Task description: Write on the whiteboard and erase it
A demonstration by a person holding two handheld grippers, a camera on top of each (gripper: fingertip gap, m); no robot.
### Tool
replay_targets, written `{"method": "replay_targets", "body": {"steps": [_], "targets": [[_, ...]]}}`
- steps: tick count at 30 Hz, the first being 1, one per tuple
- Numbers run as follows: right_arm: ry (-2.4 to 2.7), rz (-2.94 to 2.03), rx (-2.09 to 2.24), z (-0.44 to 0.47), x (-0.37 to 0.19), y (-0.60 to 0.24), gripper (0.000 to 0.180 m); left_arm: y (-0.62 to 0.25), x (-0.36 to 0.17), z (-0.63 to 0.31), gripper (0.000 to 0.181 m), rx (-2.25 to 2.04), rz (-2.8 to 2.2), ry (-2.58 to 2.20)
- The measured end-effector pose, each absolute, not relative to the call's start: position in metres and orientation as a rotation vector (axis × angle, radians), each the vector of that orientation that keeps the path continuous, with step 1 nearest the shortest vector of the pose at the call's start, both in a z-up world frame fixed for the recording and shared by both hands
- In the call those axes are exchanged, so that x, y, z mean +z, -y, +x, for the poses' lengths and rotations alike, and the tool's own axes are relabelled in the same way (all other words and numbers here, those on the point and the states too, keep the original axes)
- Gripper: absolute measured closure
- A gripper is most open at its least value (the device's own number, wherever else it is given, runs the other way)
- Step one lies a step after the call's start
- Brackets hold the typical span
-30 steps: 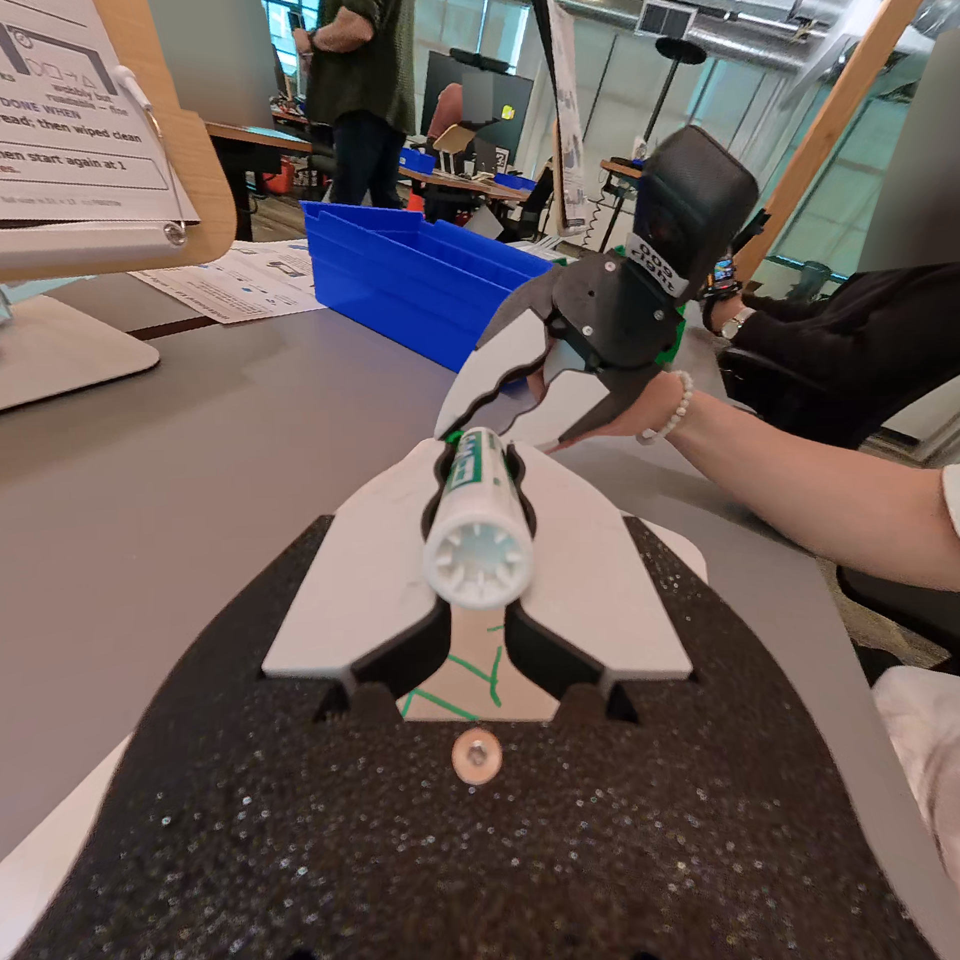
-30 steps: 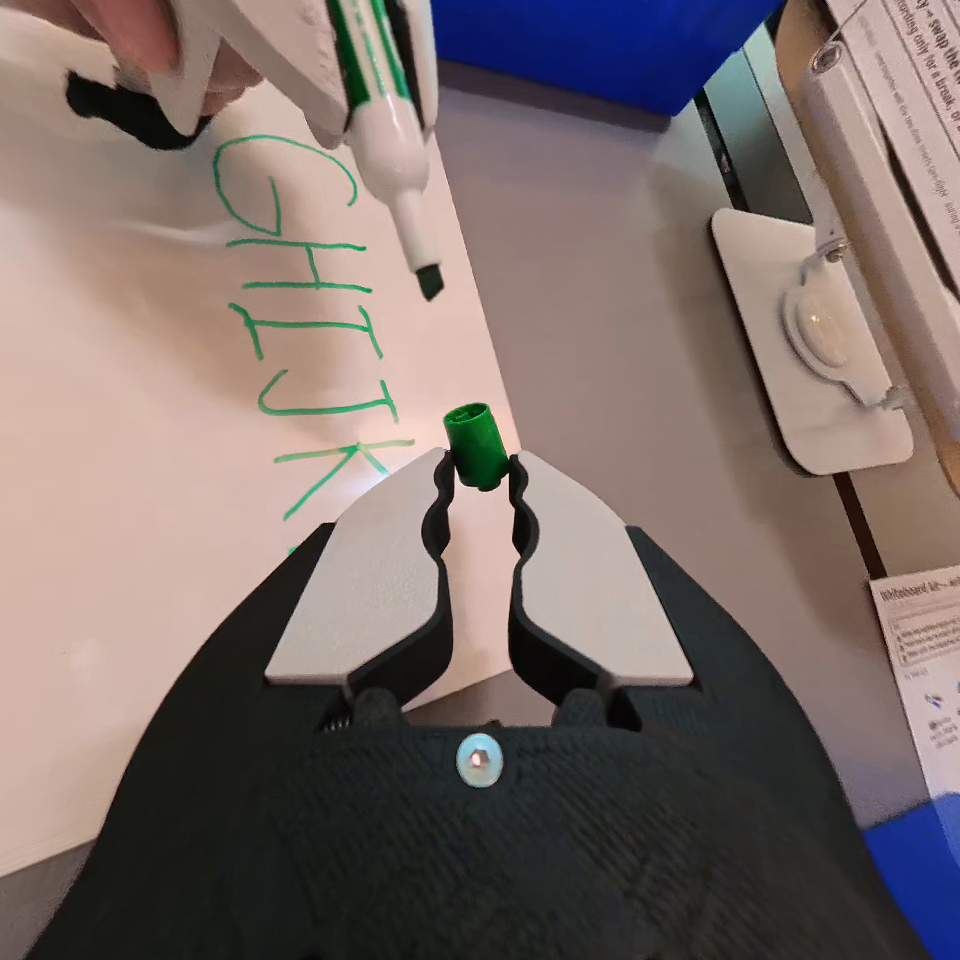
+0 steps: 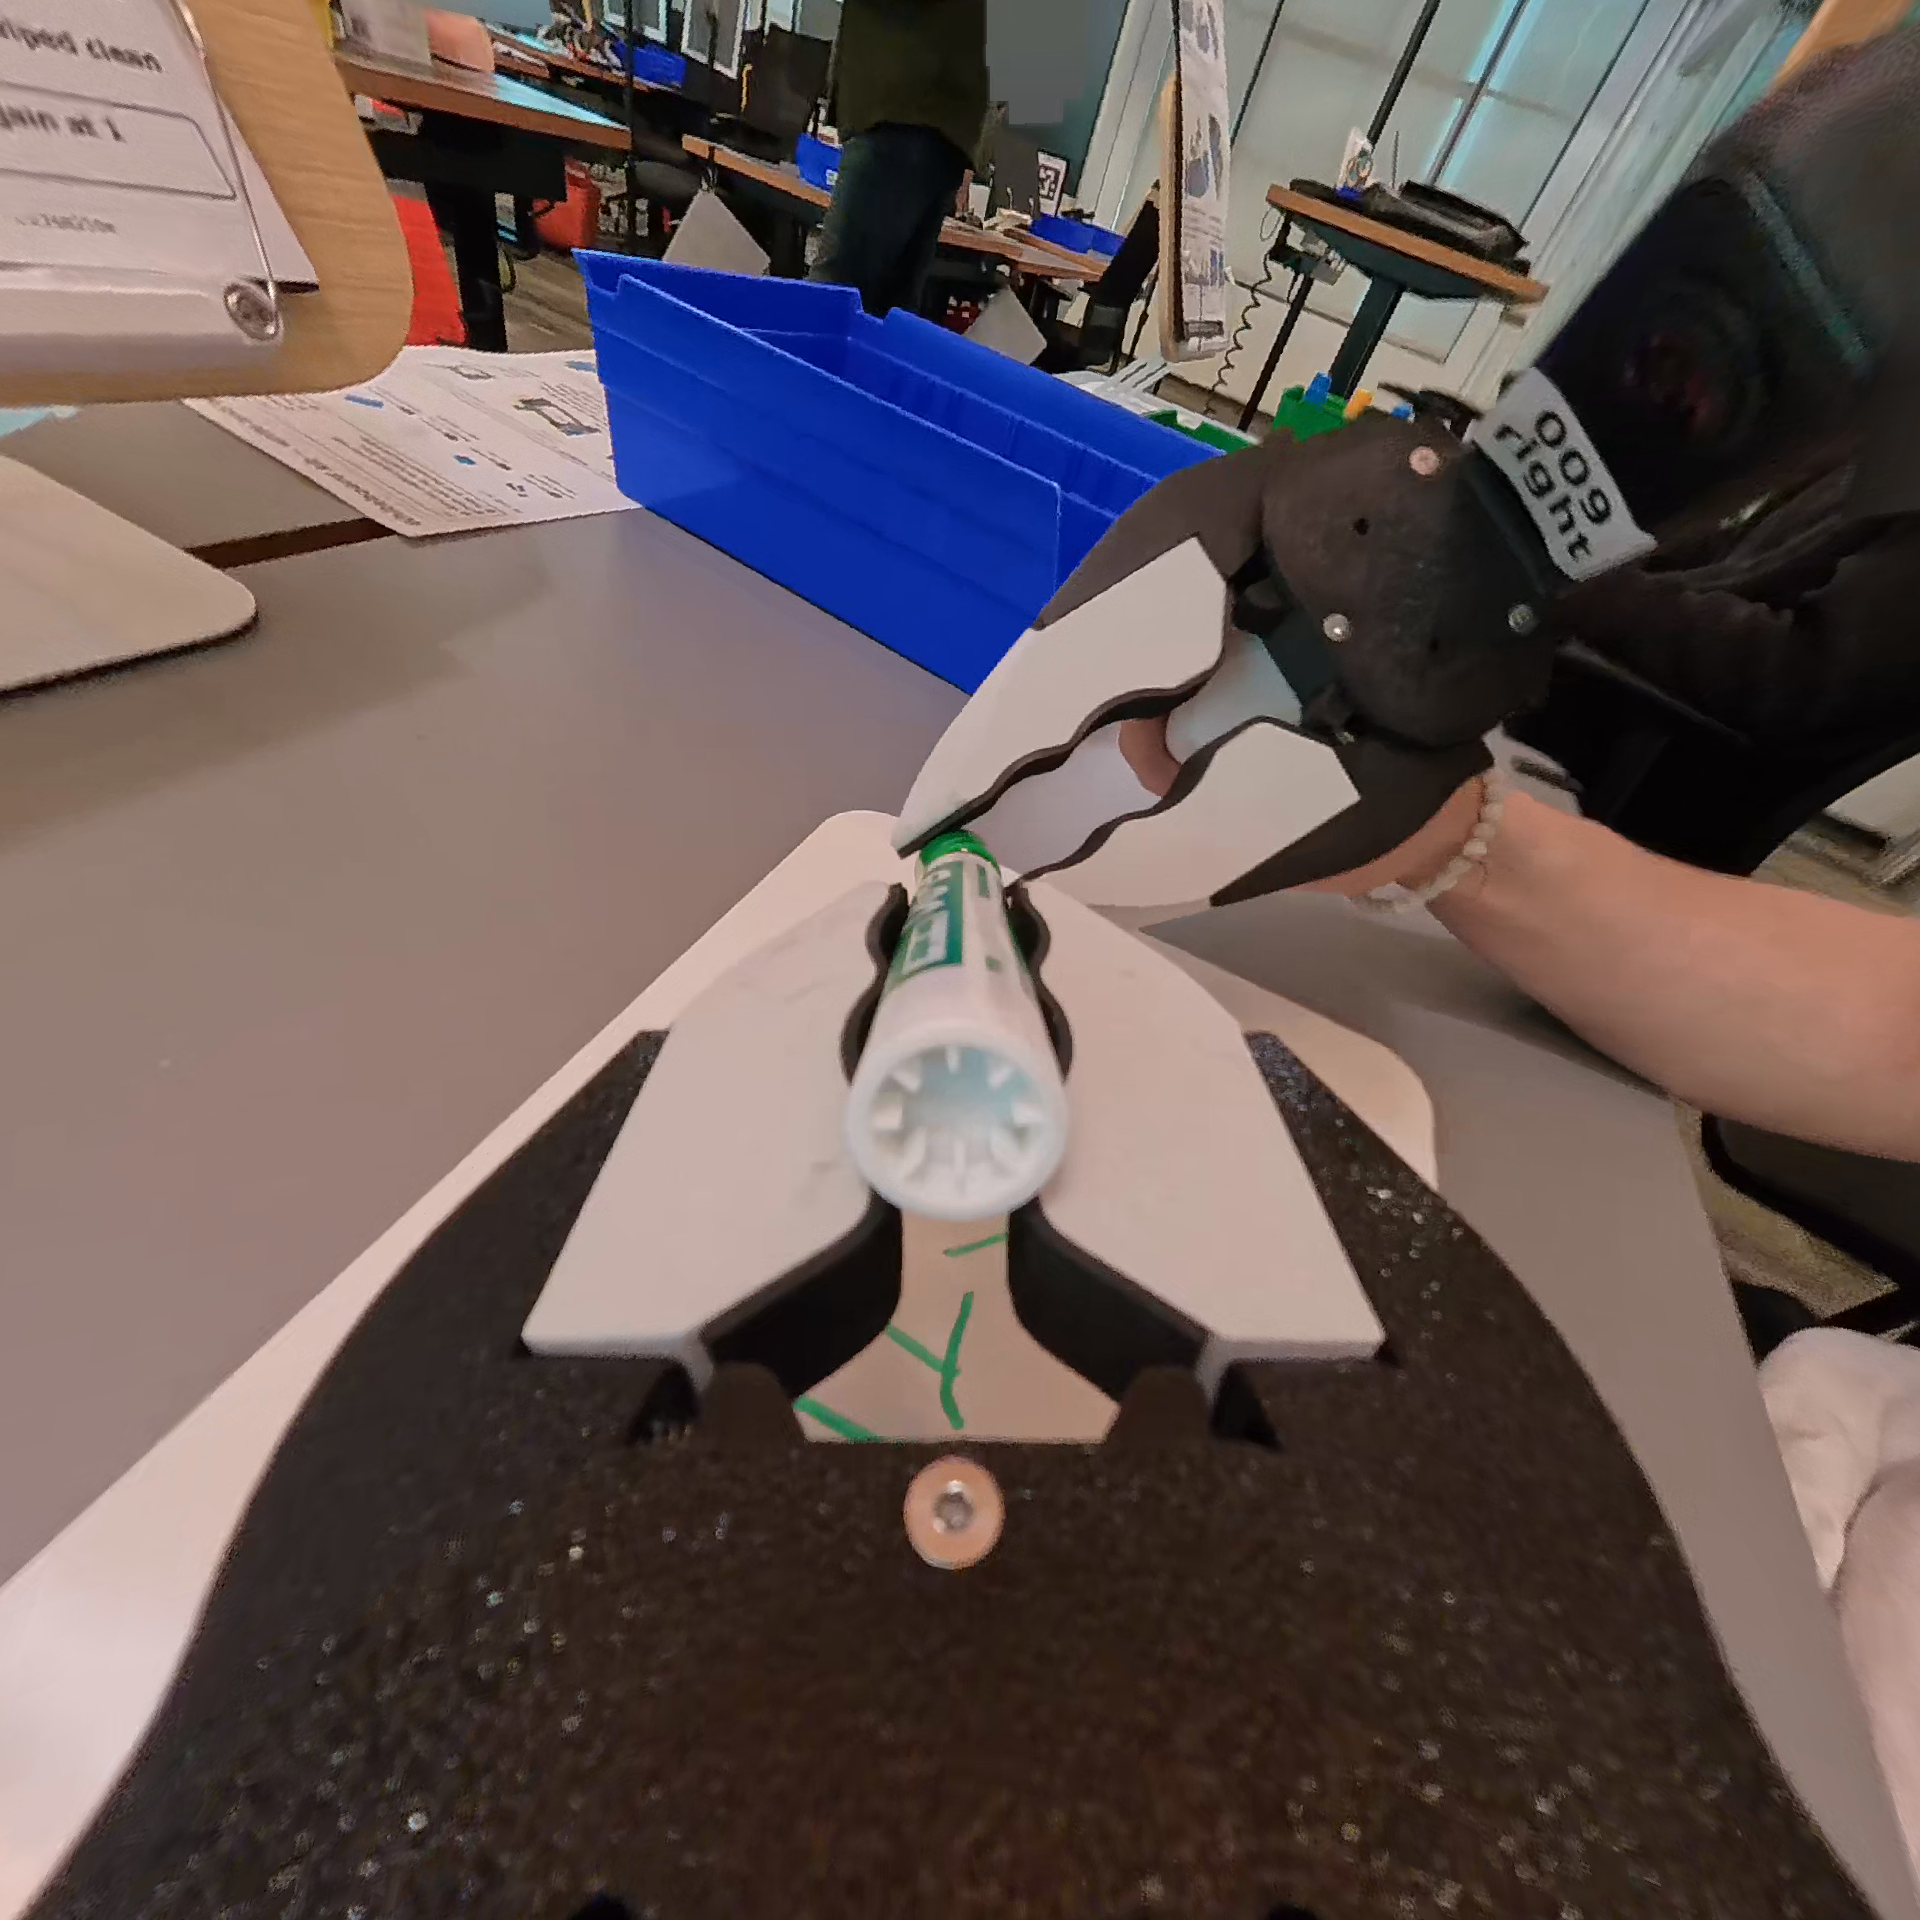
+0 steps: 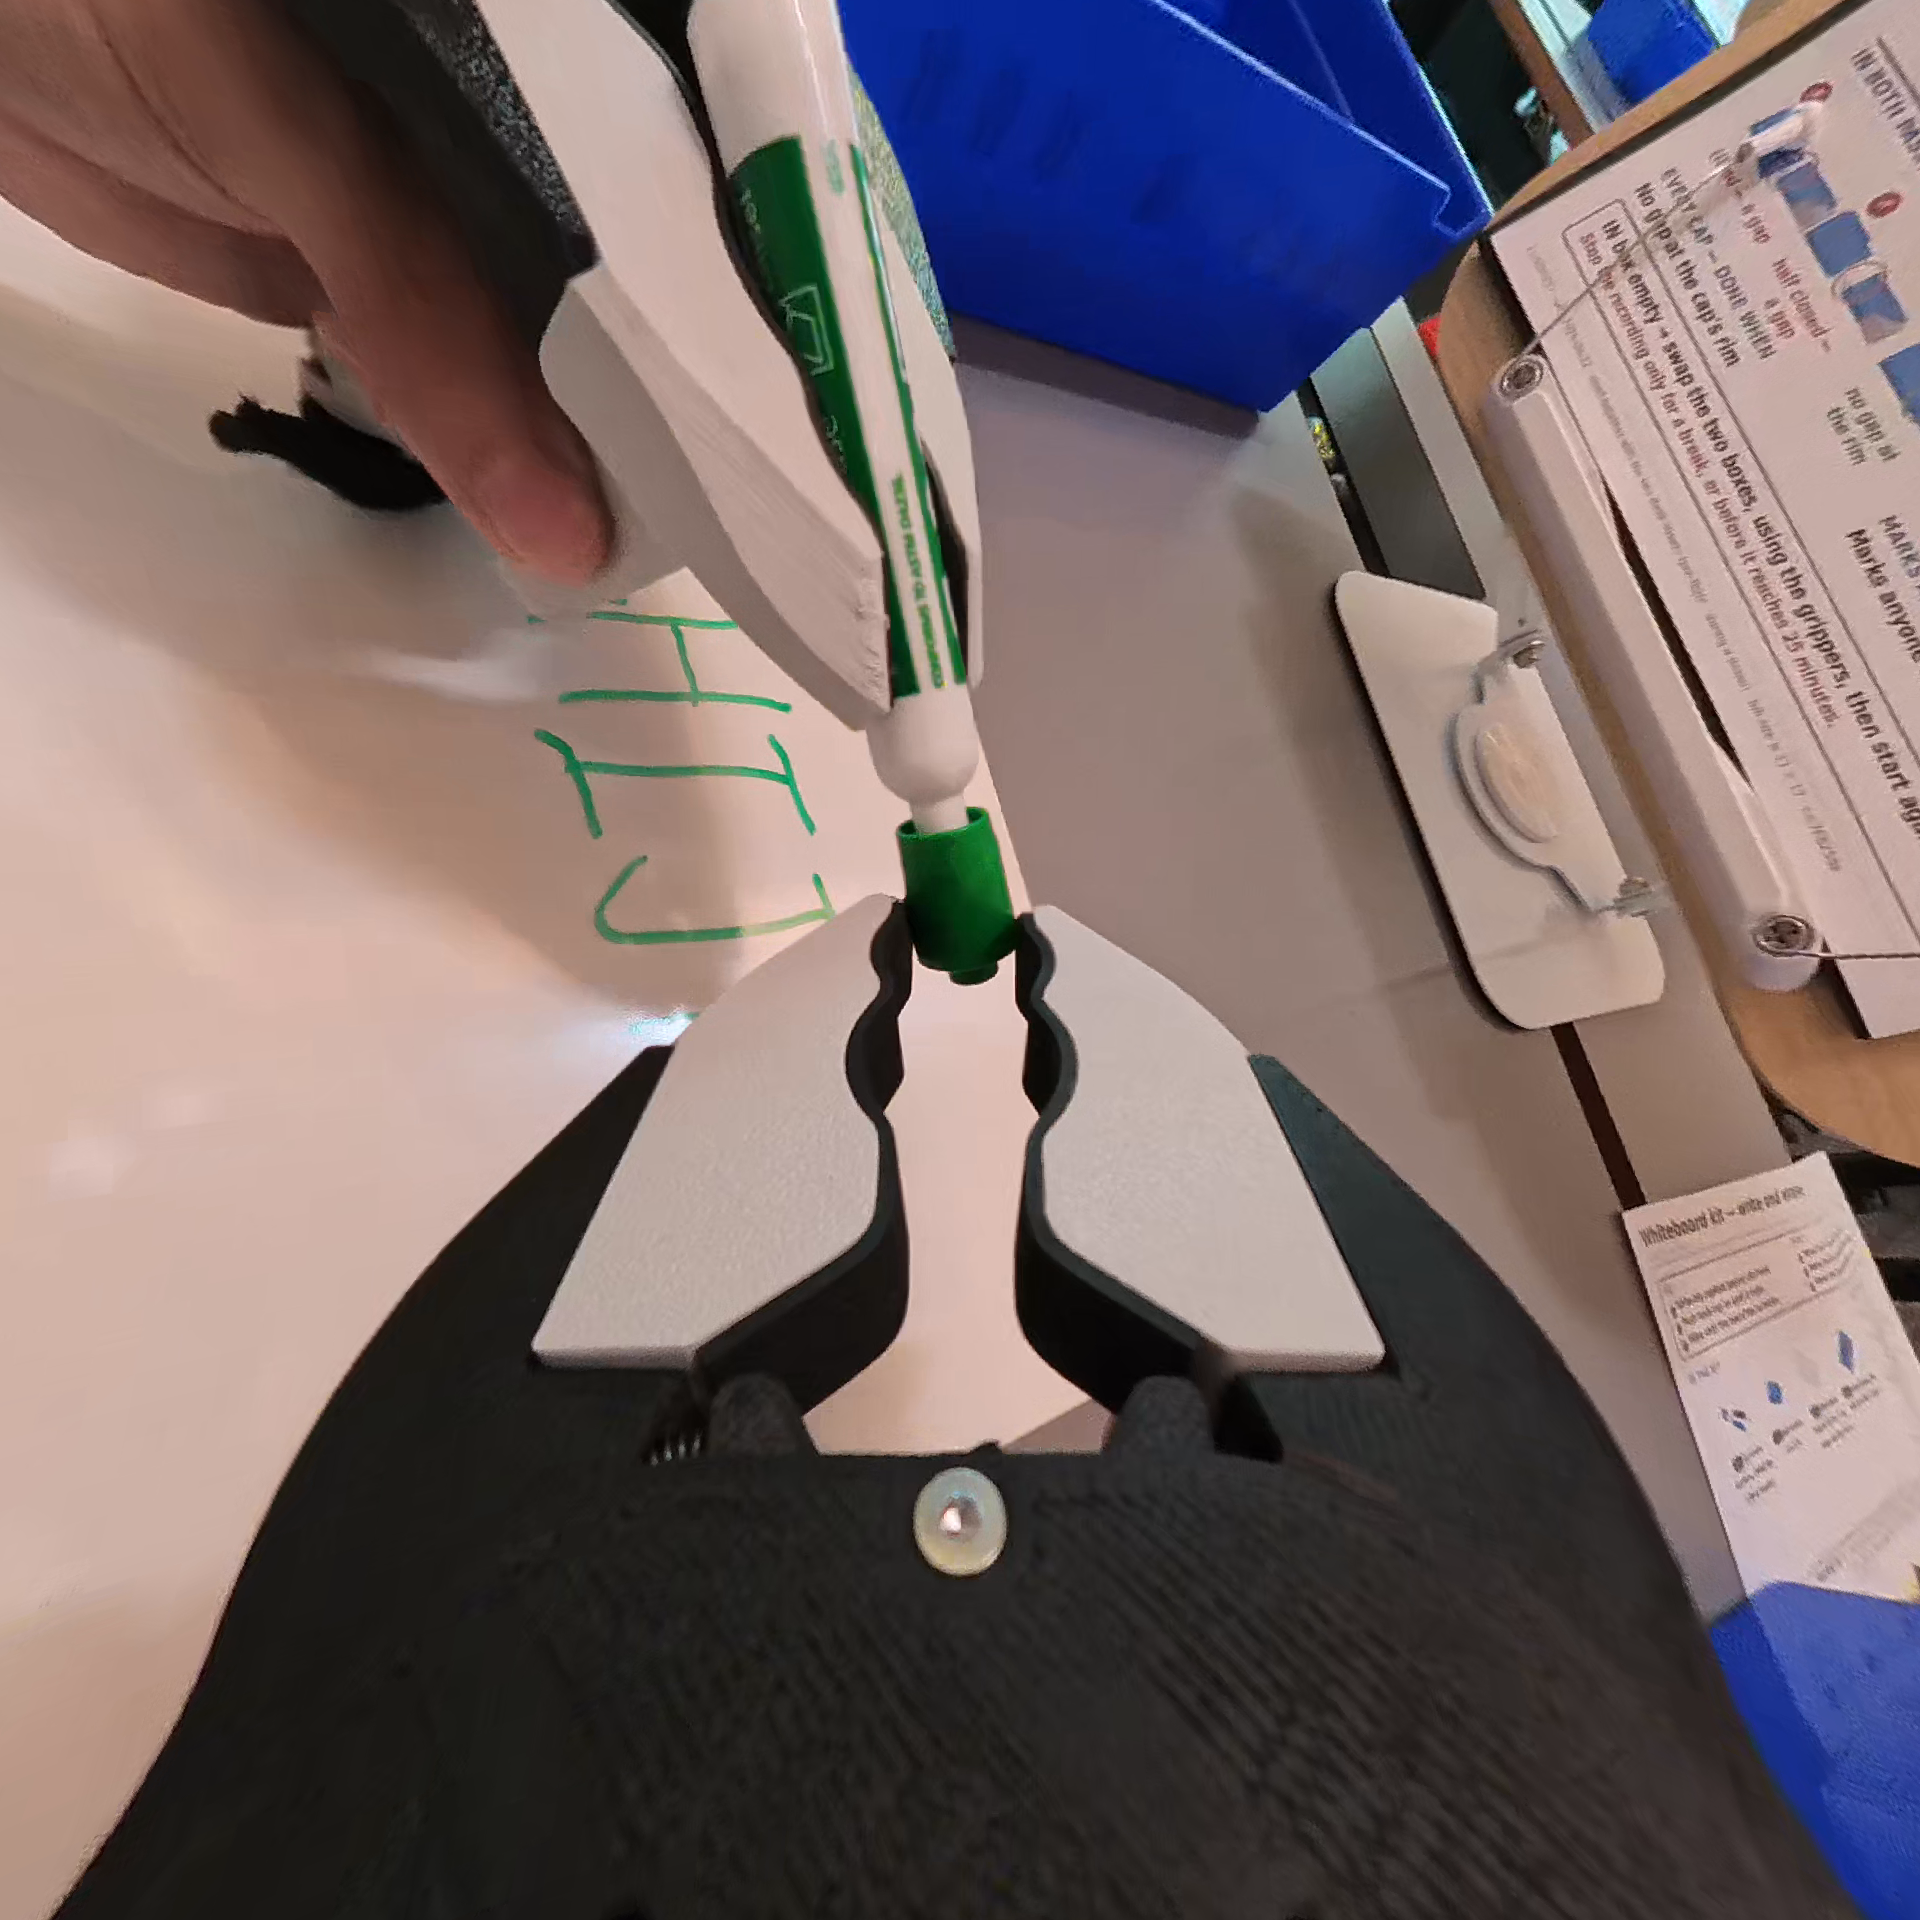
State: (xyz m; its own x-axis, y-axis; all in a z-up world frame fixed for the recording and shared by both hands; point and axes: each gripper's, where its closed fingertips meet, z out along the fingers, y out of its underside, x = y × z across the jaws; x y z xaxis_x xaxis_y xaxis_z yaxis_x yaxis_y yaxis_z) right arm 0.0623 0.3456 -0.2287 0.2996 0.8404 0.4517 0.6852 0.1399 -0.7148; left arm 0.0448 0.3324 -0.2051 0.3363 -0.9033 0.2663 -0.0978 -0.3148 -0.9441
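Two grips: left gripper (image 3: 951, 940) is clamped on the marker (image 3: 951, 997) barrel; right gripper (image 4: 956, 935) pinches the green cap (image 4: 953, 899) at its fingertips only.
Marker and cap: nib is inside the cap mouth, the shoulder not yet seated; both sit over the right edge of the whiteboard (image 4: 260, 1039).
Risk, cap: held so near the tips, a push off-axis could pivot it or squeeze it out.
Risk, marker: if the barrel slides back in the left fingers, the cap may stay half on.
Risk, board: green letters (image 4: 675, 769) lie just left; a slip could smear them.
Hidden: nib is covered; how deep it sits cannot be told.
Cut off: eraser is not seen; the dark object under the hand (image 4: 260, 208) is unclear.
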Motion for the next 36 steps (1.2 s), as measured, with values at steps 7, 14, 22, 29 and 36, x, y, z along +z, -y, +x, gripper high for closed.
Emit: {"method": "replay_targets", "body": {"steps": [7,14,22,29,36], "targets": [[1.503,-1.598,-0.006,0.061,-0.239,-0.348,0.161,-0.333,-0.214,0.043,0.162,-1.056,-1.76,-0.915],[1.482,-1.658,0.125,0.06,-0.245,-0.346,0.162,-0.332,-0.219,0.044,0.162,-0.918,-1.756,-1.021],[1.479,-1.708,0.075,0.059,-0.253,-0.35,0.162,-0.334,-0.225,0.044,0.161,-0.807,-1.797,-1.051],[1.514,-1.681,0.039,0.059,-0.252,-0.352,0.161,-0.337,-0.225,0.043,0.162,-0.852,-1.799,-1.02],[1.523,-1.559,-0.113,0.062,-0.242,-0.357,0.16,-0.336,-0.222,0.042,0.161,-0.848,-1.767,-1.034]]}}
